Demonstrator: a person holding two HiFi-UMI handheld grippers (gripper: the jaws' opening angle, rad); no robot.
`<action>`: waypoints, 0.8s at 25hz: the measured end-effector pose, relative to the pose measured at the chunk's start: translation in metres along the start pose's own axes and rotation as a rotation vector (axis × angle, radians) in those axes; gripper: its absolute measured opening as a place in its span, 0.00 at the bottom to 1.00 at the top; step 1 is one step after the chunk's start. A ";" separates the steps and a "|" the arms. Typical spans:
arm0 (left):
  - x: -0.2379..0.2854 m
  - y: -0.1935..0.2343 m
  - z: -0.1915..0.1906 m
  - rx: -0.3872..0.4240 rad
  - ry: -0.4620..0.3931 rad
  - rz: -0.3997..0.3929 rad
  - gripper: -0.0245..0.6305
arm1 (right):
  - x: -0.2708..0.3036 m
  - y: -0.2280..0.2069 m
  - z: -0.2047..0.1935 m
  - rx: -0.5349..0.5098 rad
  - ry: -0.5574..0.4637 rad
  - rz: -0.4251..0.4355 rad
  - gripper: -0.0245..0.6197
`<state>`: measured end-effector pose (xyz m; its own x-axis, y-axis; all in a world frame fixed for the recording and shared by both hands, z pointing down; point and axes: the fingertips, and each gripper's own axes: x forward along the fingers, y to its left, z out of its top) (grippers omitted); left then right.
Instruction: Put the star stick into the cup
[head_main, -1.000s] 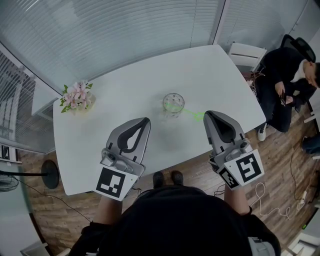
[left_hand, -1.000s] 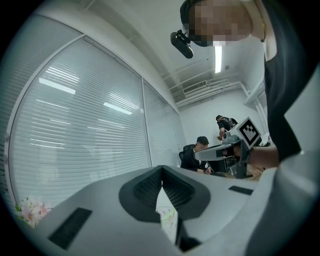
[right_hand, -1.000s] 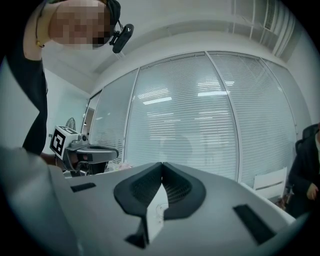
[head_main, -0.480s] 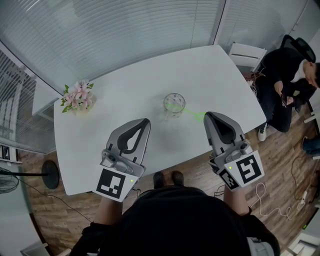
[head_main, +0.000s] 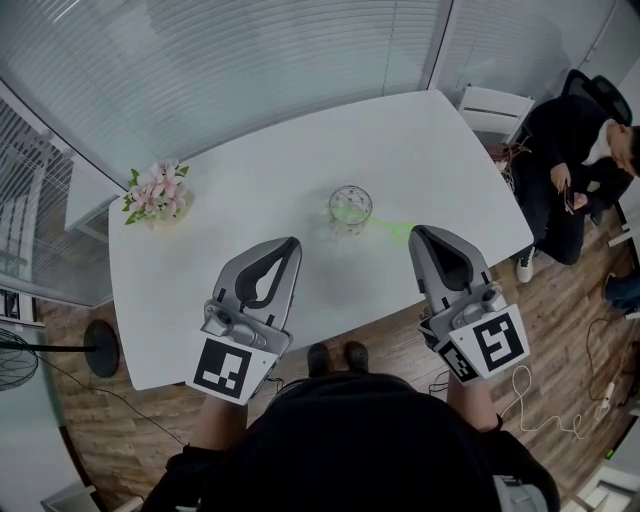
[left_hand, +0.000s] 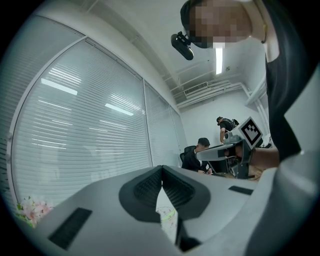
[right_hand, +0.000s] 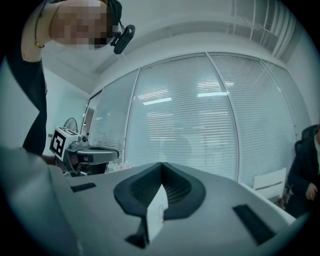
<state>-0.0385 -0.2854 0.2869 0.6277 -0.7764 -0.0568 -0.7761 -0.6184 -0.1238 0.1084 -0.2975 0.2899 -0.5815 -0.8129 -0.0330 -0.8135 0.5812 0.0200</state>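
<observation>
Left hand-held gripper (head_main: 293, 241) and right hand-held gripper (head_main: 415, 231) point level, closed.

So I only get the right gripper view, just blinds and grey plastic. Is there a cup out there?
Observer: Yes, a glass cup stands near the middle of the white table.
Operator: And the star stick?
Observer: A green stick runs from the cup toward the right tool, which is shut and empty.
Operator: The other tool?
Observer: The left tool is shut too, holding nothing.
</observation>
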 end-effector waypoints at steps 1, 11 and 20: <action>0.000 0.000 0.000 0.000 0.001 0.000 0.06 | 0.000 0.000 0.001 0.000 -0.001 -0.001 0.05; 0.000 0.001 0.001 -0.001 0.000 0.001 0.06 | -0.002 -0.004 0.004 0.012 -0.016 -0.021 0.04; -0.001 0.000 0.000 0.002 0.007 0.002 0.06 | -0.004 -0.006 0.004 0.013 -0.015 -0.026 0.05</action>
<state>-0.0397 -0.2848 0.2872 0.6254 -0.7787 -0.0498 -0.7774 -0.6163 -0.1259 0.1155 -0.2974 0.2862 -0.5600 -0.8271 -0.0484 -0.8282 0.5605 0.0056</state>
